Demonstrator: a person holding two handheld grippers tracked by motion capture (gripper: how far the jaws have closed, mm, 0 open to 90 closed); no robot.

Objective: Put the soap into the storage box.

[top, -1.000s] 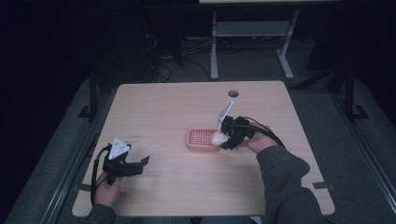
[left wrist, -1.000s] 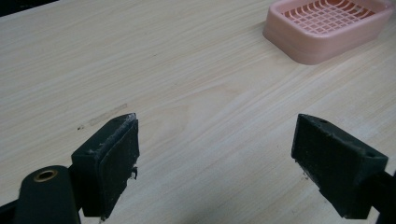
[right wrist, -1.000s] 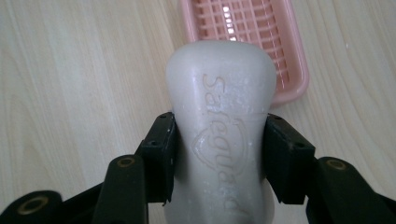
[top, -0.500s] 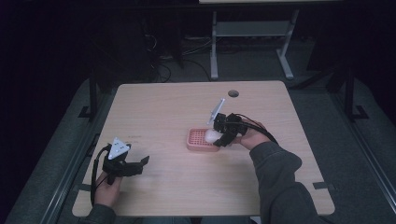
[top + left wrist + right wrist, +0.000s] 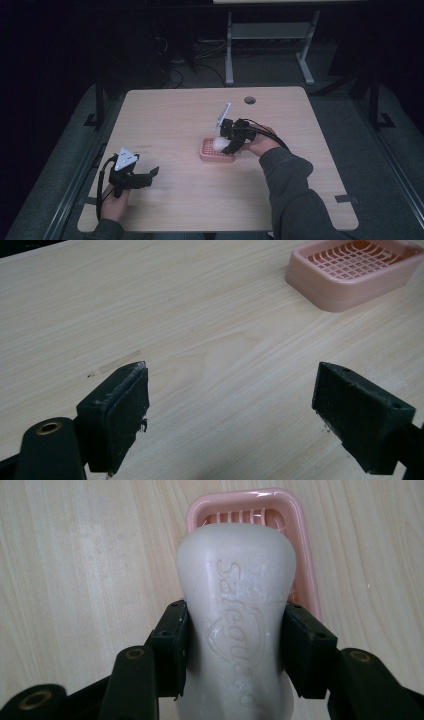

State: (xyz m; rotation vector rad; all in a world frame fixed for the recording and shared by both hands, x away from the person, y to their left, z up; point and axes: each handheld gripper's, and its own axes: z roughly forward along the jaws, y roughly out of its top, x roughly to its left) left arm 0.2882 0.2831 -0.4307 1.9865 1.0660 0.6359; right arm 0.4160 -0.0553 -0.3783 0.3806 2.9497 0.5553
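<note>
A white bar of soap (image 5: 239,615) with raised lettering is clamped at its narrow waist by my right gripper (image 5: 234,647), both pads pressing its sides. It hangs over the pink soap dish (image 5: 300,540), whose slatted floor shows behind it. In the high view the right gripper (image 5: 227,142) holds the soap (image 5: 220,144) above the pink dish (image 5: 211,155) near the table's middle. My left gripper (image 5: 150,174) rests low at the table's front left, its jaws wide apart with nothing between them. The left gripper (image 5: 232,412) looks across bare wood toward the dish (image 5: 352,271).
The light wooden table (image 5: 165,115) has a round cable hole (image 5: 250,100) at its back. Dark floor, cables and a metal stand (image 5: 230,55) lie beyond the far edge. Bare wood surrounds the dish.
My right gripper has carried the soap leftward, from the dish's right edge to over the dish. The left gripper has stayed where it was.
</note>
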